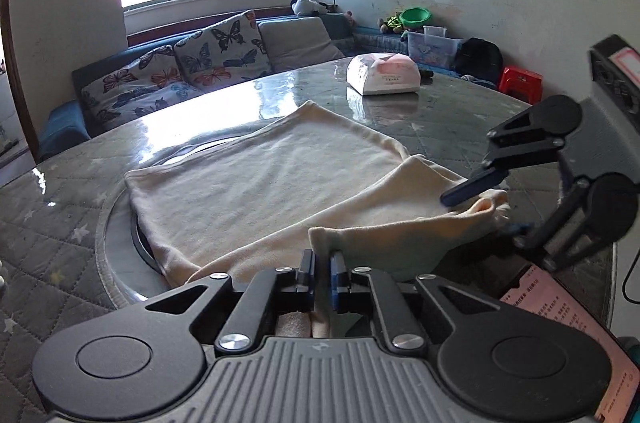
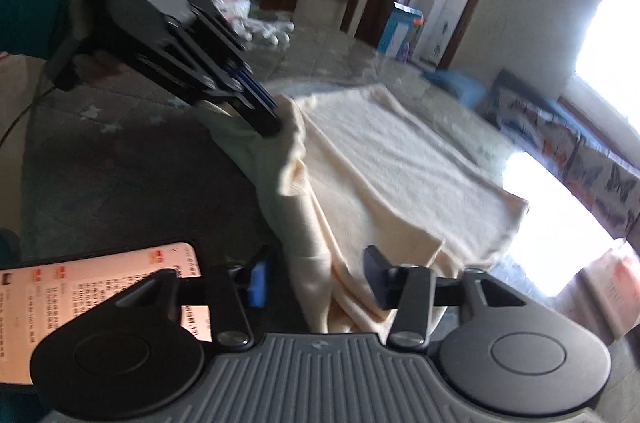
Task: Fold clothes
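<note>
A cream garment lies mostly flat on the round glass table, its near edge lifted. My left gripper is shut on the garment's near edge. It also shows in the right wrist view, pinching the cloth. My right gripper is open, its fingers either side of a bunched edge of the garment. In the left wrist view the right gripper sits at the garment's right corner, one blue-tipped finger over the cloth.
A white tissue box stands on the table's far side. A phone with a lit screen lies at the near table edge. A sofa with butterfly cushions runs behind the table. A red stool stands at right.
</note>
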Demonstrator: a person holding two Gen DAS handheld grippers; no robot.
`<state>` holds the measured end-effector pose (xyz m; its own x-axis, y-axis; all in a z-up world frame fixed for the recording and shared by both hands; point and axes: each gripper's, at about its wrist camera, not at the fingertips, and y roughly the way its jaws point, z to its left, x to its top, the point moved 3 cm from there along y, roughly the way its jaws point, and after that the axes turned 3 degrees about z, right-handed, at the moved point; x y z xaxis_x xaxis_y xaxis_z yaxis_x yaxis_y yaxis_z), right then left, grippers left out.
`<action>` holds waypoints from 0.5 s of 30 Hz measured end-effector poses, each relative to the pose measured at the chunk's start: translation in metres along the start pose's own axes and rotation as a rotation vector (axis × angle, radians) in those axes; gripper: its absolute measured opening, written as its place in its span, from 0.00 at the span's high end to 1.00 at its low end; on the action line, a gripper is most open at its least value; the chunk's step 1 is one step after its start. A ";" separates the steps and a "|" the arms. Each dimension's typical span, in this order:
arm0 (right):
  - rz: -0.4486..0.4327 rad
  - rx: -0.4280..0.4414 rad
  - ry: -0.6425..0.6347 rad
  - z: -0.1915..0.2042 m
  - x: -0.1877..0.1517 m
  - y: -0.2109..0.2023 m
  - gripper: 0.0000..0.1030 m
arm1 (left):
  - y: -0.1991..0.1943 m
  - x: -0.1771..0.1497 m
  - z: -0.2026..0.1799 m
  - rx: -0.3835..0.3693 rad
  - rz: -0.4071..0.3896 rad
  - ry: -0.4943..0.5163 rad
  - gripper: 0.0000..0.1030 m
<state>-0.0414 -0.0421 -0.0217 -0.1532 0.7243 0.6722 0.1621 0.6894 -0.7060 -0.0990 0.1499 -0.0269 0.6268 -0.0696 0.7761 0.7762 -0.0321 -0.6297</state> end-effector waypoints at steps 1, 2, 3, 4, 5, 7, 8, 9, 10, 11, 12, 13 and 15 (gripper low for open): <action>0.003 0.007 0.017 -0.002 0.001 0.000 0.77 | -0.003 -0.002 -0.002 0.005 -0.002 0.017 0.86; 0.005 0.013 0.032 -0.005 0.001 0.000 0.77 | -0.006 -0.005 -0.005 0.012 -0.003 0.036 0.85; 0.004 0.021 0.054 -0.008 0.002 -0.001 0.81 | -0.009 -0.008 -0.007 0.018 -0.005 0.055 0.83; 0.002 0.029 0.077 -0.011 0.004 -0.003 0.84 | -0.012 -0.011 -0.009 0.025 -0.007 0.074 0.81; 0.001 0.034 0.092 -0.014 0.005 -0.003 0.85 | -0.013 -0.014 -0.013 0.036 -0.002 0.099 0.79; -0.001 0.040 0.112 -0.017 0.006 -0.004 0.87 | -0.014 -0.020 -0.019 0.061 0.006 0.147 0.73; -0.001 0.039 0.115 -0.018 0.007 -0.004 0.87 | -0.014 -0.023 -0.021 0.073 0.008 0.167 0.71; -0.001 0.038 0.118 -0.018 0.008 -0.005 0.87 | -0.013 -0.025 -0.022 0.085 0.010 0.187 0.69; -0.001 0.037 0.121 -0.018 0.009 -0.005 0.88 | -0.013 -0.028 -0.024 0.097 0.012 0.207 0.69; -0.002 0.036 0.123 -0.018 0.010 -0.005 0.88 | -0.013 -0.030 -0.026 0.109 0.014 0.227 0.69; -0.003 0.035 0.124 -0.018 0.010 -0.005 0.88 | -0.013 -0.032 -0.028 0.121 0.016 0.247 0.68; -0.005 0.034 0.125 -0.018 0.011 -0.005 0.88 | -0.013 -0.035 -0.030 0.133 0.017 0.268 0.68; -0.006 0.031 0.130 -0.019 0.012 -0.005 0.88 | -0.012 -0.038 -0.032 0.146 0.019 0.296 0.68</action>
<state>-0.0255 -0.0374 -0.0061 -0.0265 0.7151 0.6985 0.1310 0.6952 -0.7068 -0.1342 0.1212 -0.0493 0.6110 -0.3564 0.7069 0.7793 0.1136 -0.6163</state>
